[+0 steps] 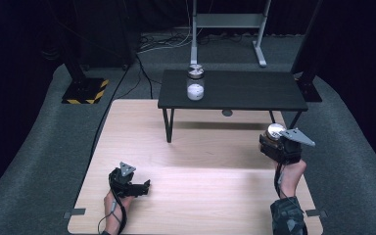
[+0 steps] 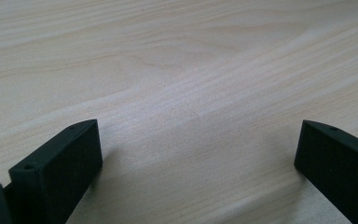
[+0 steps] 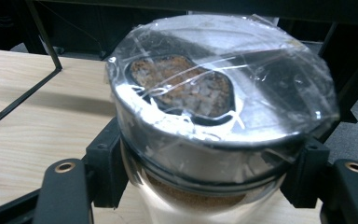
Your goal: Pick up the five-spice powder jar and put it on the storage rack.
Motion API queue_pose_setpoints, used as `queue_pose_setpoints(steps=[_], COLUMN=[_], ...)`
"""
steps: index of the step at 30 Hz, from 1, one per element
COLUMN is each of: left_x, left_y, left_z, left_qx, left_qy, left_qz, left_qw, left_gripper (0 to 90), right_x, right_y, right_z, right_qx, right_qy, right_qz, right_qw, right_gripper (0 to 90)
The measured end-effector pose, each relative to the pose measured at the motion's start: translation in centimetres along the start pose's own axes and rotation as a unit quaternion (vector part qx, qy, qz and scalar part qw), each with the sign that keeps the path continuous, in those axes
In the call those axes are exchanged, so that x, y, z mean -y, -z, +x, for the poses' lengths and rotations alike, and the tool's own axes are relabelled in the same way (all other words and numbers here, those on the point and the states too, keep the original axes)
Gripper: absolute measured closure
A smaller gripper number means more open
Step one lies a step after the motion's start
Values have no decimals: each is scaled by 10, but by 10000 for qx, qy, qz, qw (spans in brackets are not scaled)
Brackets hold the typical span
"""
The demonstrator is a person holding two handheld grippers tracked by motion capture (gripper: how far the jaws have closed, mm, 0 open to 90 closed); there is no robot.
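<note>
We have a glass shaker jar (image 3: 214, 116) of brown spice clamped between the jaws of our right gripper (image 1: 280, 147), held just below its steel lid, in front of the black shelf (image 1: 232, 90). Clear tape (image 3: 279, 84) seals the lid's opening, so nothing should spill. We judge it rigid, smooth and breakable; the grip under the lid's lip looks safest, though contact is partly hidden. Our left gripper (image 1: 127, 182) rests wide apart and empty on the wooden table (image 1: 200, 186). A second jar (image 1: 196, 84) with white contents stands on the shelf, well apart.
</note>
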State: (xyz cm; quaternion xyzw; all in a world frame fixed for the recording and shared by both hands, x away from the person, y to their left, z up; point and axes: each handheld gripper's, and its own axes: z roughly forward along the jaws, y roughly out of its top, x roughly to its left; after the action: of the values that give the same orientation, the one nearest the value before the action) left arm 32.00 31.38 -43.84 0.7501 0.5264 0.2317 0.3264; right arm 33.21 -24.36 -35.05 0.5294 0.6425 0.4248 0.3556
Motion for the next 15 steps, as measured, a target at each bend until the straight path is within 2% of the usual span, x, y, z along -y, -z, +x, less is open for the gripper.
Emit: queue_pose_setpoints(steps=[15], left_x=[0], left_y=[0], left_z=[0], left_qx=[1], left_qy=[-2], left_qz=[1], left_qw=[10000], left_gripper=[5], right_x=[-19], right_y=[1], right_z=[2], right_qx=[-125], right_qy=[174], right_qz=[43], right_qw=[9998], right_gripper=[294])
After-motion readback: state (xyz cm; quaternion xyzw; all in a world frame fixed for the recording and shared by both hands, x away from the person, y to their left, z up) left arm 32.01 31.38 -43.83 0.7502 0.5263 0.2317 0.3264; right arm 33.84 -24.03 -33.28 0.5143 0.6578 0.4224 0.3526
